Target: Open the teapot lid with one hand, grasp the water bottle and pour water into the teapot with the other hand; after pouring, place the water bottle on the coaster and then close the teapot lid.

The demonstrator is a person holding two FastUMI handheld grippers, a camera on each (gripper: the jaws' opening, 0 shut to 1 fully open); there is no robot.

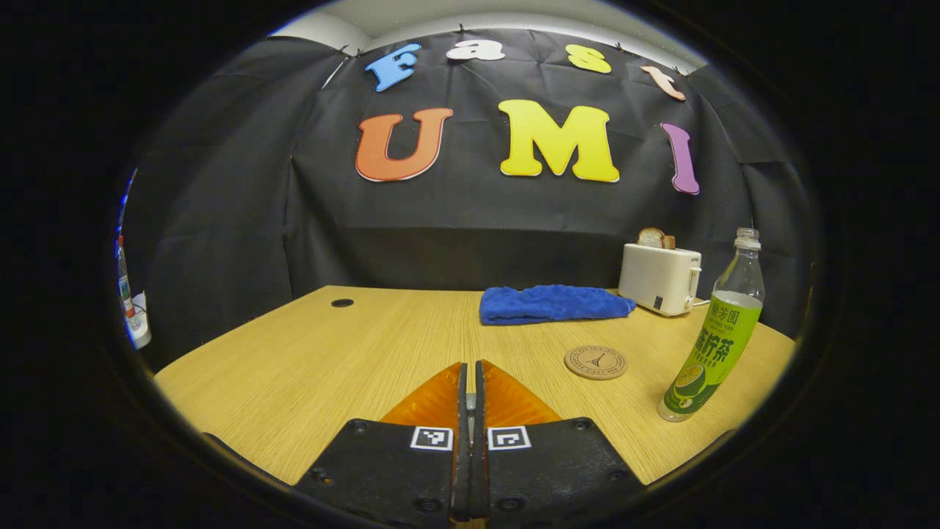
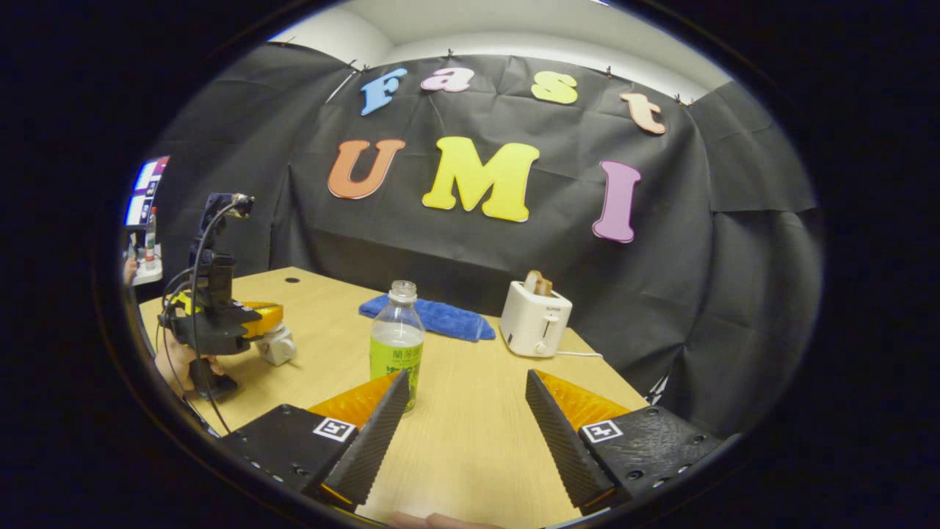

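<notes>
My left gripper [image 1: 470,365] is shut, with a thin grey sliver pinched between its fingers. In the right gripper view the left gripper [image 2: 261,314] sits at the table's left, held by a hand, and a small white teapot part [image 2: 276,344] hangs right under its fingertips; it looks like the lid. The water bottle [image 2: 397,345] has a green label and no cap. It stands upright just beyond my open right gripper [image 2: 466,389], close to its left finger. In the left gripper view the bottle [image 1: 712,345] stands at the right, with the round coaster [image 1: 595,362] to its left.
A folded blue cloth [image 1: 554,303] and a white toaster [image 1: 659,278] holding bread sit at the back of the wooden table [image 1: 308,367]. The toaster's cord [image 2: 580,354] trails right. The table's right edge runs close behind the right gripper.
</notes>
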